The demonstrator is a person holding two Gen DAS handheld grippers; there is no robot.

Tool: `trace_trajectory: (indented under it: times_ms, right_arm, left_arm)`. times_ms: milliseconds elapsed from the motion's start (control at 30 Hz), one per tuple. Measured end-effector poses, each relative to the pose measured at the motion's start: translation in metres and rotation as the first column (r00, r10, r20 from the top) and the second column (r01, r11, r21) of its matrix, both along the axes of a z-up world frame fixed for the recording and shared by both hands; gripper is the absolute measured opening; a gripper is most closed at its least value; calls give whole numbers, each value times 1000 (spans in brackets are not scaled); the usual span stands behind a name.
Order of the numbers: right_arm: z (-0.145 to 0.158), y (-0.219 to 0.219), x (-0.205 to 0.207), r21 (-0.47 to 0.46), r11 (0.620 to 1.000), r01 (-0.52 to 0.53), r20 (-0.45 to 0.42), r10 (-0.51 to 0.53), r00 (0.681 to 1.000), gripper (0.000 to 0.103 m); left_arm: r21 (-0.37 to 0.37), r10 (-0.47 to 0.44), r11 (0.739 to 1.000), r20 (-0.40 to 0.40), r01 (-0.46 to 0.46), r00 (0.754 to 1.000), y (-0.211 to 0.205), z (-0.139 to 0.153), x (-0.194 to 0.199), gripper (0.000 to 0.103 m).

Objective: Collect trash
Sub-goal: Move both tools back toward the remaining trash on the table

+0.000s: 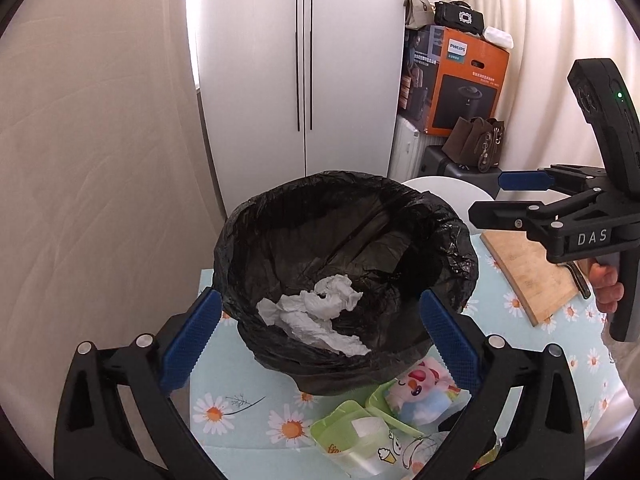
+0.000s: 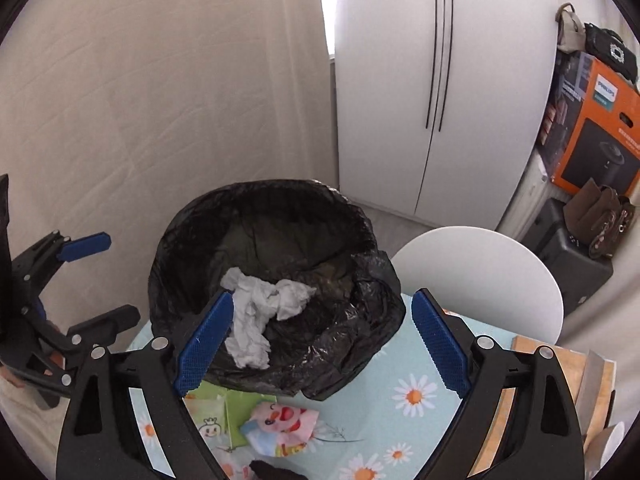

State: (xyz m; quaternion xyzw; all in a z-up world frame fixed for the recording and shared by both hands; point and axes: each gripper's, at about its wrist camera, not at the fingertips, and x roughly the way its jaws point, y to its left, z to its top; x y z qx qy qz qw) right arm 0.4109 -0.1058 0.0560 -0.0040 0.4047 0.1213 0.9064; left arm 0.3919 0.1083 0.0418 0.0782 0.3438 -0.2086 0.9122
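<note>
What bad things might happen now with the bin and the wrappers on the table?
1. The black-lined bin stands near the table's edge, so a bump might push it off.
2. The open left gripper hangs close over its rim; lowering might snag the loose liner.
3. The colourful wrappers lie tight against the bin's base, so grabbing one might nudge the bin or pinch the liner.
</note>
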Motion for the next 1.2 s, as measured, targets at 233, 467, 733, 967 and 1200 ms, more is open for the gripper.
trace_trajectory:
  times_ms: [233,467,733,967,1200]
  right_arm:
    - [3,-11,-24,3,1000,-9,6,9,1000,86]
    - [0,-18,-51,8,999,-42,6,42,999,87]
    - [-13,-23,-74,-2,996,-86,-26,86,996,87]
    - [-27,-18,-93,-8,988,-155,-54,154,987,87]
    - [-39,-14,-108,-15,980,-196,-77,194,978,87]
  left_arm:
    - [-2,43,999,-9,-43,999,1,1,-28,97]
    - [9,100,995,-39,-100,994,0,-7,-59,97]
    - [-8,153,988,-69,-154,986,1,-19,-95,97]
    - [22,198,980,-91,-196,976,-1,-31,-122,97]
    - [38,226,974,-102,-223,969,-5,-45,-146,97]
